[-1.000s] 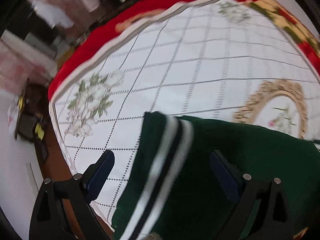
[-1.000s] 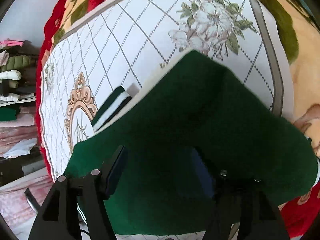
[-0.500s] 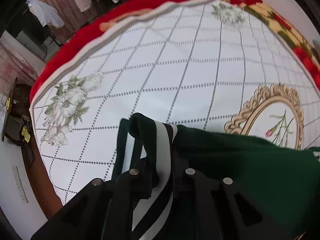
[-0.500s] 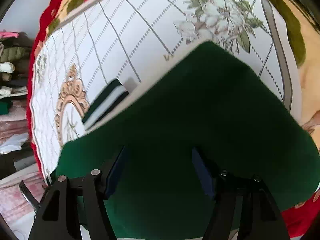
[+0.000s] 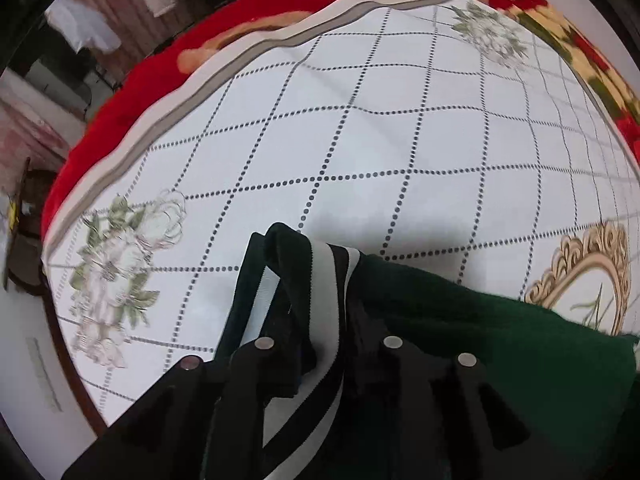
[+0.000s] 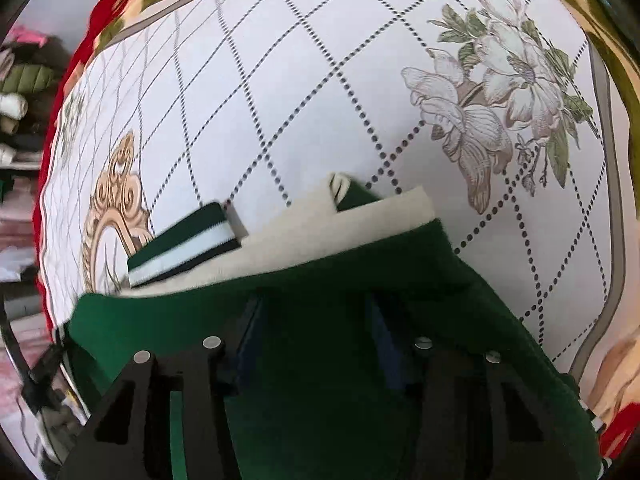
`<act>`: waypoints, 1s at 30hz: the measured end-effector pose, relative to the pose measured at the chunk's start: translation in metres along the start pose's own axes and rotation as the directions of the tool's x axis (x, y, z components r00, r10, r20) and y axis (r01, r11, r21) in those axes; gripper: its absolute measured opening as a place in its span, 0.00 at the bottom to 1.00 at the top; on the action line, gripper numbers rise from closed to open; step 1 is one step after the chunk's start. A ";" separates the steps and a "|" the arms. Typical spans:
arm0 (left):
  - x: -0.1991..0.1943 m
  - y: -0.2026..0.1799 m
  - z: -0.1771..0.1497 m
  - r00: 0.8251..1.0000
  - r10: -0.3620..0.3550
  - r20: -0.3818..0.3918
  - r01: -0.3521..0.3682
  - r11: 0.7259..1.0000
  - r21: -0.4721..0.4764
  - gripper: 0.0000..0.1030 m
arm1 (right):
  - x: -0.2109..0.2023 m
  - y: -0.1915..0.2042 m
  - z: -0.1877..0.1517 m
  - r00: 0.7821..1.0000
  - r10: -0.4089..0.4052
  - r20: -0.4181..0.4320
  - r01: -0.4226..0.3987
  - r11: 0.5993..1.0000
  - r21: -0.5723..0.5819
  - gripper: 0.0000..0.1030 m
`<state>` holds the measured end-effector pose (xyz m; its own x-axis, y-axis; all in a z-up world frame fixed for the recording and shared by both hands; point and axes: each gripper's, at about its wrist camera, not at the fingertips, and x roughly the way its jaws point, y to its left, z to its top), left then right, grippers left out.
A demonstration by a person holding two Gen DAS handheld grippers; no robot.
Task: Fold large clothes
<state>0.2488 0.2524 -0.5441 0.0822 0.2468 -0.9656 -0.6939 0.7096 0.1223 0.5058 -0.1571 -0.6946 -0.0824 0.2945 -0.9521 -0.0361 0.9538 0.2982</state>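
Observation:
A dark green garment (image 5: 500, 360) lies on a white quilted cover (image 5: 360, 140). Its green-and-white striped band (image 5: 320, 276) is bunched up between the fingers of my left gripper (image 5: 326, 316). The pads press on the band, though the jaws are opening slightly. In the right wrist view the same garment (image 6: 360, 272) shows a cream inner edge (image 6: 320, 236) and a striped cuff (image 6: 184, 248) lying flat beyond it. My right gripper (image 6: 316, 300) points down into the green cloth. Its jaws are closing with fabric between them, and the blue pads (image 6: 248, 332) are clear of it.
The cover has a dotted diamond grid, flower prints (image 6: 500, 92) and a gold scroll ornament (image 5: 588, 272). A red blanket (image 5: 140, 92) rims it. Piled clothes (image 6: 24, 80) sit off the left edge in the right wrist view, and furniture and floor (image 5: 24, 208) lie beyond the cover's corner.
My left gripper went from wide open over the striped band to pinching it, and the band has bunched up. My right gripper sank onto the green cloth and its jaws narrowed; a cream edge now shows.

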 end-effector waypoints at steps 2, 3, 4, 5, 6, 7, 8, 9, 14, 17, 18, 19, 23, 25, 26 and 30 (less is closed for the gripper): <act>-0.017 0.000 -0.006 1.000 0.007 0.027 -0.007 1.000 0.012 0.21 | -0.010 -0.003 0.000 1.000 0.016 -0.010 -0.016 1.000 0.007 0.50; -0.023 -0.001 -0.009 0.999 0.007 0.041 -0.007 1.000 0.016 0.23 | -0.015 -0.006 -0.003 0.999 0.033 -0.010 -0.033 0.999 0.014 0.50; -0.037 -0.003 -0.015 0.997 0.008 0.072 -0.011 1.000 0.029 0.34 | -0.025 -0.010 -0.009 0.998 0.064 -0.011 -0.064 0.998 0.023 0.50; -0.048 -0.004 -0.020 0.996 -0.001 0.094 -0.003 0.999 0.040 0.61 | -0.033 -0.014 -0.016 0.996 0.088 -0.010 -0.087 0.996 0.026 0.50; -0.057 -0.005 -0.024 0.994 -0.017 0.111 0.012 0.999 0.045 0.78 | -0.044 -0.018 -0.026 0.993 0.118 -0.003 -0.118 0.993 0.027 0.51; -0.070 -0.007 -0.031 0.991 -0.037 0.131 0.031 0.998 0.047 0.94 | -0.053 -0.022 -0.035 0.991 0.137 0.004 -0.137 0.990 0.029 0.52; -0.085 -0.011 -0.038 0.986 -0.055 0.156 0.047 0.997 0.055 0.94 | -0.064 -0.029 -0.048 0.988 0.155 0.015 -0.155 0.987 0.034 0.52; -0.094 -0.015 -0.043 0.982 -0.060 0.181 0.048 0.997 0.067 0.94 | -0.074 -0.036 -0.062 0.986 0.164 0.023 -0.165 0.986 0.036 0.52; -0.132 -0.058 -0.076 0.968 -0.123 0.217 0.086 0.981 0.172 0.95 | -0.104 -0.081 -0.132 0.986 0.160 0.045 -0.164 0.981 0.108 0.53; -0.142 -0.093 -0.097 0.967 -0.168 0.192 0.117 0.961 0.252 0.95 | -0.108 -0.112 -0.172 0.985 0.150 0.086 -0.163 0.971 0.172 0.53; -0.144 -0.108 -0.109 0.966 -0.188 0.176 0.132 0.948 0.290 0.95 | -0.105 -0.122 -0.184 0.982 0.154 0.105 -0.172 0.966 0.195 0.53; -0.143 -0.120 -0.116 0.967 -0.196 0.162 0.137 0.938 0.318 0.95 | -0.102 -0.131 -0.191 0.982 0.152 0.113 -0.174 0.961 0.216 0.54; -0.129 -0.177 -0.148 0.971 -0.228 0.072 0.177 0.887 0.426 0.95 | -0.078 -0.174 -0.214 0.972 0.197 0.132 -0.230 0.913 0.337 0.54; -0.115 -0.206 -0.160 0.973 -0.222 0.057 0.171 0.868 0.466 0.95 | -0.065 -0.185 -0.215 0.952 0.259 0.164 -0.303 0.881 0.364 0.54; -0.107 -0.217 -0.163 0.976 -0.211 0.055 0.159 0.861 0.484 0.95 | -0.057 -0.190 -0.213 0.940 0.287 0.186 -0.338 0.863 0.376 0.54; -0.058 -0.247 -0.173 0.990 -0.138 0.027 0.103 0.841 0.531 0.98 | -0.029 -0.206 -0.199 0.880 0.366 0.302 -0.470 0.764 0.443 0.48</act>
<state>0.2912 -0.0514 -0.5583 0.1970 0.1642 -0.9666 -0.1953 0.9727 0.1254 0.3170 -0.3734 -0.7149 0.2148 0.6263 -0.7494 0.4524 0.6162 0.6447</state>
